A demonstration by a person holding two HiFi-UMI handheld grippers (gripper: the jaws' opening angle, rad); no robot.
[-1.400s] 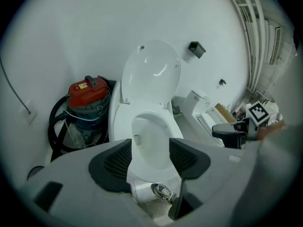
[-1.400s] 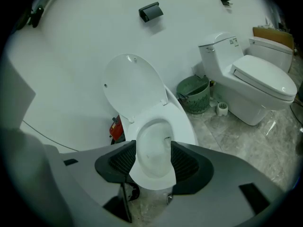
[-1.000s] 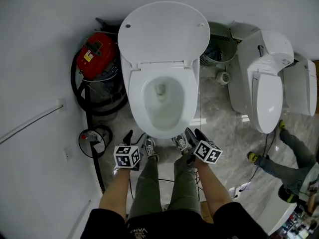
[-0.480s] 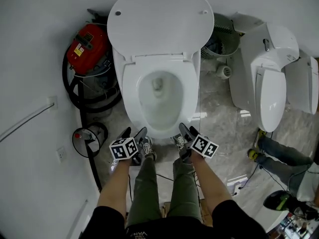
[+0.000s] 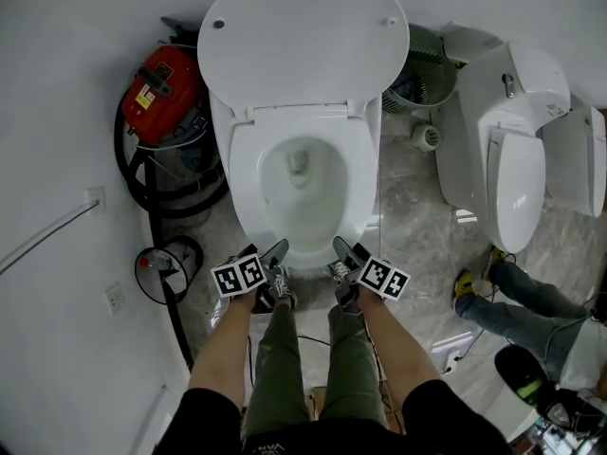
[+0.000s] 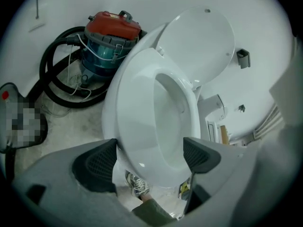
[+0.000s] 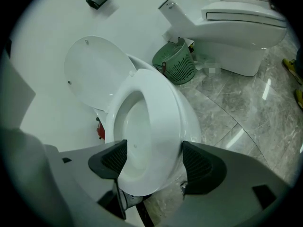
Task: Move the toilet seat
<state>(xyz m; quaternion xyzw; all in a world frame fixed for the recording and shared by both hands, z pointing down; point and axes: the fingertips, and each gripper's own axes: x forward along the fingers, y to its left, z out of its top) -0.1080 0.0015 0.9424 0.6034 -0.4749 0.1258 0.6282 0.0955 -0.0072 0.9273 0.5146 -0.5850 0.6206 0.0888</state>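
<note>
Two grippers at the bowl's (image 5: pixel 303 207) front: left gripper (image 5: pixel 264 252), right gripper (image 5: pixel 349 249), fingers just opened wide, grasping nothing; toilet seat (image 5: pixel 248 173) lies down, lid (image 5: pixel 299 41) up. Approach step; next I'd pinch the seat's front edge.

Red vacuum cleaner (image 5: pixel 161 85) stands against white wall (image 5: pixel 57 112). Black hose (image 6: pixel 45 72) coils on the floor around its base. Green basket (image 5: pixel 424 69) is well to its right, second white toilet (image 5: pixel 507 150) farther right. Wall socket (image 5: pixel 114 297) sits nearer the camera than the vacuum.
</note>
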